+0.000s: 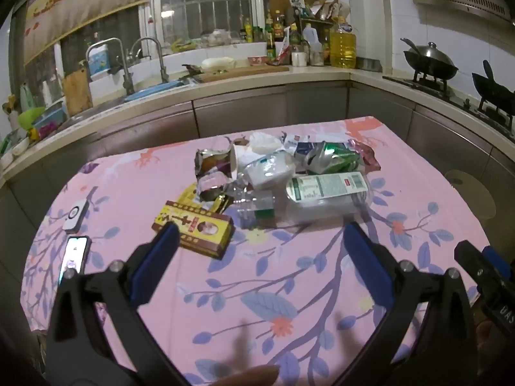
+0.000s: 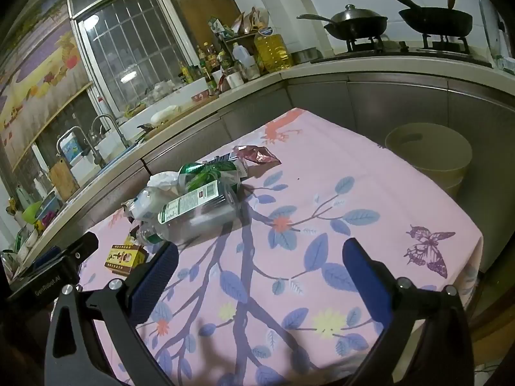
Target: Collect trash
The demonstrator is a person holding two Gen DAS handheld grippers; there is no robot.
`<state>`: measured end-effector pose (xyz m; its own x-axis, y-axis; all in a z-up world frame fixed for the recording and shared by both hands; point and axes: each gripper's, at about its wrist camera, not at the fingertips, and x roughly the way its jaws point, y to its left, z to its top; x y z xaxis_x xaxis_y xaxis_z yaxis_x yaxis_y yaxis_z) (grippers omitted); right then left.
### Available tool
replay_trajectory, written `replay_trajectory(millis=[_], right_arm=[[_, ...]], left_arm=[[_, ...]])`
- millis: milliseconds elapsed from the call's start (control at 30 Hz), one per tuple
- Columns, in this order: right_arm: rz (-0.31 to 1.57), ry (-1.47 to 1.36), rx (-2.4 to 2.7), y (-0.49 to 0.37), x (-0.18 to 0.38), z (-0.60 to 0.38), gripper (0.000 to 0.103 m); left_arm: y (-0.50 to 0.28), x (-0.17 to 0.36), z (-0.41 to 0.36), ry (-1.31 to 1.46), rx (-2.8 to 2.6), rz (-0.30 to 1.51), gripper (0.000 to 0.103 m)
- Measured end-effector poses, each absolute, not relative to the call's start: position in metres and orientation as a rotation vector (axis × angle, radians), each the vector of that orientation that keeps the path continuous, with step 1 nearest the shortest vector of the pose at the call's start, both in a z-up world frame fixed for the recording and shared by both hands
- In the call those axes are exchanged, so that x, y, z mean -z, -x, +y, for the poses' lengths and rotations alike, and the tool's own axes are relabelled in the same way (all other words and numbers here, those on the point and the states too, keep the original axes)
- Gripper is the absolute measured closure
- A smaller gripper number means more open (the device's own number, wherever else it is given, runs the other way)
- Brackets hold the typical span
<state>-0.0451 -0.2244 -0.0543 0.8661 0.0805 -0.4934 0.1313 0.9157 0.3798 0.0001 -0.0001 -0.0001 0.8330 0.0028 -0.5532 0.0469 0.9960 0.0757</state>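
Left wrist view: left gripper (image 1: pixel 260 234) wide open, holding nothing; right gripper (image 2: pixel 260 251) same. Trash heap incl. clear plastic bottle with green label (image 1: pixel 325 193) sits mid-counter toward far edge of pink floral-cloth counter (image 1: pixel 322 276).

both the left claw (image 1: pixel 260 236) and right claw (image 2: pixel 260 254) gape wide, empty, tilted downward.

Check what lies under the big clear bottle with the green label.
The big clear bottle lies on its side on the pink tablecloth, its neck end over a smaller clear bottle. Anything else beneath is hidden.
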Motion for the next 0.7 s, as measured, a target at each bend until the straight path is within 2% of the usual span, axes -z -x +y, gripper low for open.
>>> replay_trajectory(millis=[700], right_arm=[[0.540,-0.422,0.028,0.042,0.056,-0.225,0.005]], left_arm=[[-0.002,0.013,0.000,-0.079,0.027,0.607,0.005]])
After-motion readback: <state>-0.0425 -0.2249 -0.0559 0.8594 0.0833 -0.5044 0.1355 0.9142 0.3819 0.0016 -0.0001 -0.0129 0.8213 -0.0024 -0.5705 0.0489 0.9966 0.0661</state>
